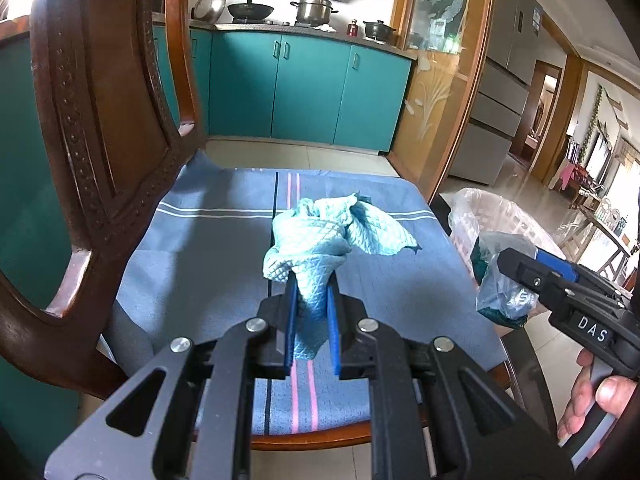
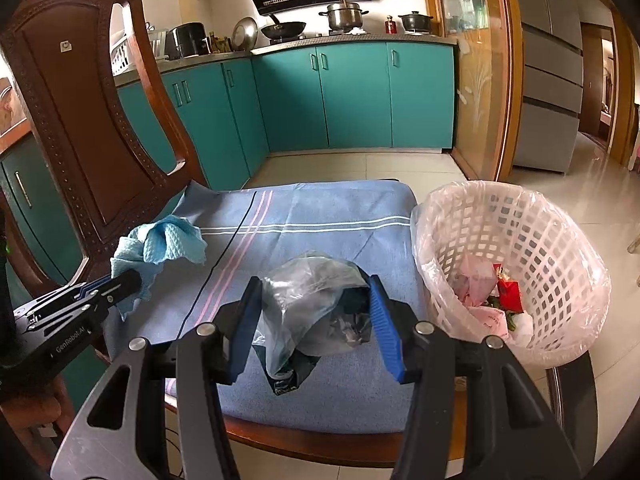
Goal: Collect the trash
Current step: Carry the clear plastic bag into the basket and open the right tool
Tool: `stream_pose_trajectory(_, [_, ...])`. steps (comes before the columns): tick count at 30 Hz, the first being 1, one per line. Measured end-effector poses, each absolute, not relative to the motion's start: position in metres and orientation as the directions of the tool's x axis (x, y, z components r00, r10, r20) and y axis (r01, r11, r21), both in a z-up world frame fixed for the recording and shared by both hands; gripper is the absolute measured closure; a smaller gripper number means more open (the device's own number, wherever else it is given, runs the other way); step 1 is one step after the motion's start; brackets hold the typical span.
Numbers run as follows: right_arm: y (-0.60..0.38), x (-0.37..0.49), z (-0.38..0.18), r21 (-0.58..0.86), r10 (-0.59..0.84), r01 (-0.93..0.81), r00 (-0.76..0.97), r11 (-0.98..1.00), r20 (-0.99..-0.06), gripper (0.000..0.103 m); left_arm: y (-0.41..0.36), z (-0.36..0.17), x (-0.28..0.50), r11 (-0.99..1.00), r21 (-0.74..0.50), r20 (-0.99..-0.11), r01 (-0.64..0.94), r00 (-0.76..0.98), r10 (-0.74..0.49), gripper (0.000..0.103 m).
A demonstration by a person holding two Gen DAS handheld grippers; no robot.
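Observation:
My left gripper [image 1: 312, 280] is shut on a crumpled light-blue cloth wipe [image 1: 320, 240] and holds it just above the blue chair cushion [image 1: 200, 264]. The same wipe [image 2: 160, 248] and left gripper [image 2: 136, 280] show at the left of the right wrist view. My right gripper [image 2: 314, 284] holds a crumpled clear plastic bag with dark trash inside [image 2: 316, 308] between its blue pads, over the cushion [image 2: 320, 224]. That bag [image 1: 504, 284] and right gripper [image 1: 504, 264] appear at the right of the left wrist view.
A white lattice waste basket with a pink liner [image 2: 512, 264] stands on the floor right of the chair, with red and pink trash inside; it also shows in the left wrist view [image 1: 492, 212]. The carved wooden chair back [image 2: 80, 128] rises at left. Teal kitchen cabinets [image 2: 352, 96] stand behind.

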State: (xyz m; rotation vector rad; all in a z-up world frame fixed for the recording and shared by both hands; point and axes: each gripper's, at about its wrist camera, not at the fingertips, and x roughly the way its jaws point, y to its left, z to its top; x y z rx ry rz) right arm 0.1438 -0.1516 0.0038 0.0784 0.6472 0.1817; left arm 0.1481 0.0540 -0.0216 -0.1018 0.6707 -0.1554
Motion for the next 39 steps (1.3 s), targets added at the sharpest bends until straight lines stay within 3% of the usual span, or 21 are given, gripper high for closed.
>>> stream_pose_trajectory(13, [-0.144, 0.146, 0.002, 0.129, 0.205, -0.159, 0.775, 0.979, -0.598, 0.05, 0.058, -0.021, 0.148, 0.984, -0.141, -0.614, 0.108, 0.77, -0.173, 0.089])
stream_pose_trajectory(17, [-0.156, 0.147, 0.013, 0.134, 0.187, -0.135, 0.809, 0.982, -0.557, 0.05, 0.059, -0.021, 0.148, 0.984, -0.142, -0.614, 0.106, 0.77, -0.172, 0.089])
stream_pose_trajectory(21, [-0.203, 0.156, 0.034, 0.149, 0.071, 0.002, 0.873, 0.989, -0.483, 0.05, 0.057, -0.022, 0.147, 0.985, -0.132, -0.618, 0.11, 0.767, -0.169, 0.089])
stream_pose_trajectory(25, [-0.262, 0.178, 0.033, 0.204, -0.048, 0.163, 0.879, 0.965, -0.475, 0.049, 0.053, -0.024, 0.149, 0.986, -0.122, -0.626, 0.113, 0.762, -0.165, 0.089])
stream_pose_trajectory(29, [-0.286, 0.196, 0.011, 0.174, -0.113, 0.239, 0.84, 0.955, -0.531, 0.027, 0.044, -0.025, 0.151, 0.986, -0.112, -0.631, 0.122, 0.758, -0.166, 0.089])
stream_pose_trajectory(31, [-0.294, 0.194, 0.01, 0.206, -0.108, 0.262, 0.824, 0.943, -0.556, 0.024, 0.037, -0.026, 0.151, 0.986, -0.104, -0.635, 0.13, 0.754, -0.166, 0.089])
stream_pose_trajectory(35, [-0.302, 0.164, 0.028, 0.274, -0.084, 0.243, 0.87, 0.931, -0.486, 0.004, 0.022, -0.028, 0.151, 0.983, -0.096, -0.639, 0.159, 0.747, -0.183, 0.089])
stream_pose_trajectory(39, [-0.315, 0.144, 0.036, 0.33, -0.061, 0.23, 0.89, 0.916, -0.451, 0.004, -0.002, -0.026, 0.151, 0.979, -0.065, -0.638, 0.195, 0.746, -0.191, 0.089])
